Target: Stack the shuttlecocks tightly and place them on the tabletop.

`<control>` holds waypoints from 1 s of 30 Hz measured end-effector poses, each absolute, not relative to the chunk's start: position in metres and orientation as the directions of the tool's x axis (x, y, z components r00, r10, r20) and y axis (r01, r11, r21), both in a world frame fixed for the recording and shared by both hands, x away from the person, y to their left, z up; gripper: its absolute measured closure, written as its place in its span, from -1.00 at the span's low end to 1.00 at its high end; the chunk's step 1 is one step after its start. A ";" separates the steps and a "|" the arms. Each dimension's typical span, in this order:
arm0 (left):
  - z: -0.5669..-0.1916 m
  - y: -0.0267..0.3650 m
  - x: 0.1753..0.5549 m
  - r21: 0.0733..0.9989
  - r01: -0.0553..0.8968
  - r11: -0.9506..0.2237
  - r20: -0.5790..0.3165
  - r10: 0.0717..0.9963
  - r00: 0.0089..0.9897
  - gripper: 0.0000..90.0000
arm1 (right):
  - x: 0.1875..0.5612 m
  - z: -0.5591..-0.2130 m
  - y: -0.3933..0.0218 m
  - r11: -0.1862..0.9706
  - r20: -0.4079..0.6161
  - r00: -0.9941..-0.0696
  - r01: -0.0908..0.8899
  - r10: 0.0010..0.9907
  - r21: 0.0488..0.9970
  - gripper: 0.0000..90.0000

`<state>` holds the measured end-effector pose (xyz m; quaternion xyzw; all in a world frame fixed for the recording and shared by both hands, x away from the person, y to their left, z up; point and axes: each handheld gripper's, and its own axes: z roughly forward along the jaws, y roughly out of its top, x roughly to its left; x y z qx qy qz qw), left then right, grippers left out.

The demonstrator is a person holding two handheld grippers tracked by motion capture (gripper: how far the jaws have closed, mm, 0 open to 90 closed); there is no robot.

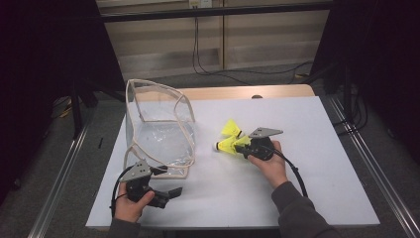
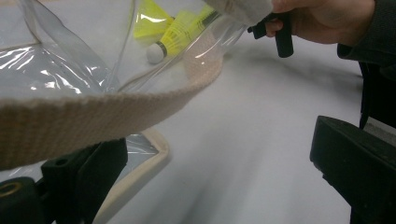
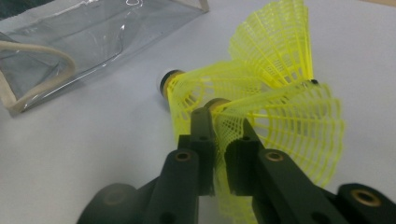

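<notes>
Your right gripper (image 3: 219, 154) fingers pinch only the thin skirt of one yellow shuttlecock (image 3: 261, 135), lying on the counter (image 1: 297, 198) beside the clear bag (image 1: 161, 134). That mesh can slip or crush as you lift, and your left gripper (image 1: 166, 181), fingers wide, isn't holding the bag's strap (image 2: 107, 112), so the bag may sag

The left gripper (image 1: 166, 194) was black and chunky. It had a grey three-cornered plate (image 1: 136, 172) on top. A black cable (image 1: 117, 188) looped out of it by the hand. Its two jaws were thick black blocks, and one had a small brass ring (image 2: 10, 188) set in it.

The right gripper (image 1: 241, 148) was black too, with its own grey plate (image 1: 265, 132) and a black cable (image 1: 294, 173) that ran back along the arm. Its jaws were long black bars with round brass-coloured screw holes (image 3: 182, 156).

The person wore a dark grey sleeve (image 1: 297, 213) with a thick cuff.
</notes>
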<state>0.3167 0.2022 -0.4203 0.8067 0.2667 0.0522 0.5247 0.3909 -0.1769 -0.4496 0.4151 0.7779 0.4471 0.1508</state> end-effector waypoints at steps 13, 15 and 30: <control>-0.420 0.202 0.316 0.874 0.375 -0.309 -0.194 0.486 0.852 -0.91 | 0.385 -0.448 -0.188 0.289 0.110 -0.603 0.525 0.790 0.800 0.52; -0.420 0.202 0.316 0.874 0.375 -0.309 -0.193 0.487 0.852 -0.91 | 0.384 -0.447 -0.189 0.292 0.108 -0.602 0.528 0.791 0.798 0.47; -0.420 0.202 0.316 0.874 0.373 -0.312 -0.189 0.488 0.852 -0.91 | 0.374 -0.450 -0.201 0.294 0.099 -0.597 0.525 0.796 0.798 0.52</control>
